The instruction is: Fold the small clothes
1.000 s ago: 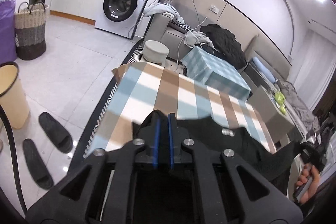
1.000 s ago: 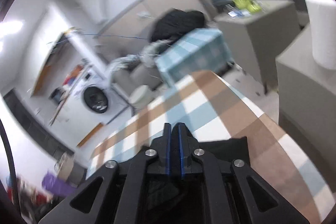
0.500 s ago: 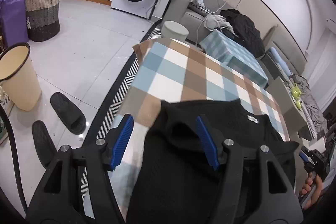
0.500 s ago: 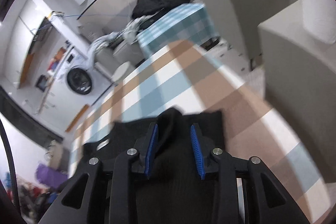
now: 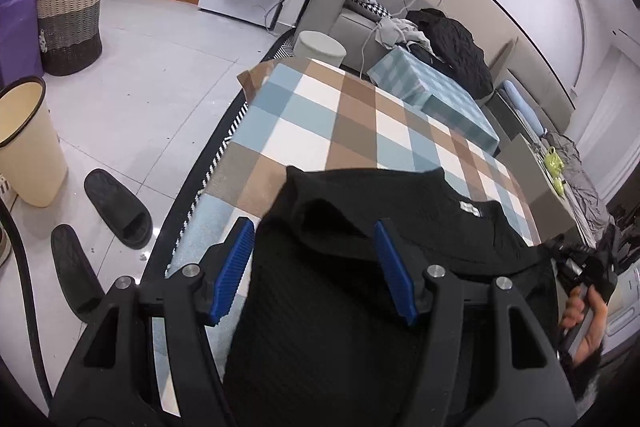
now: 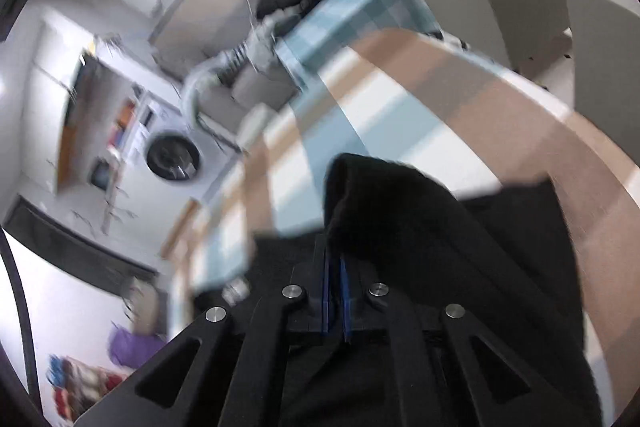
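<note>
We see the black knit garment (image 5: 400,227) lying on the checked tablecloth (image 5: 320,131), its folded edge between the blue pads (image 5: 234,269) of the left gripper (image 5: 316,267), whose jaws stand spread and clear of the cloth. The right gripper (image 6: 335,291) is pressed together, pinching a raised fold of the same garment; a hand (image 5: 588,323) shows at the right edge.
</note>
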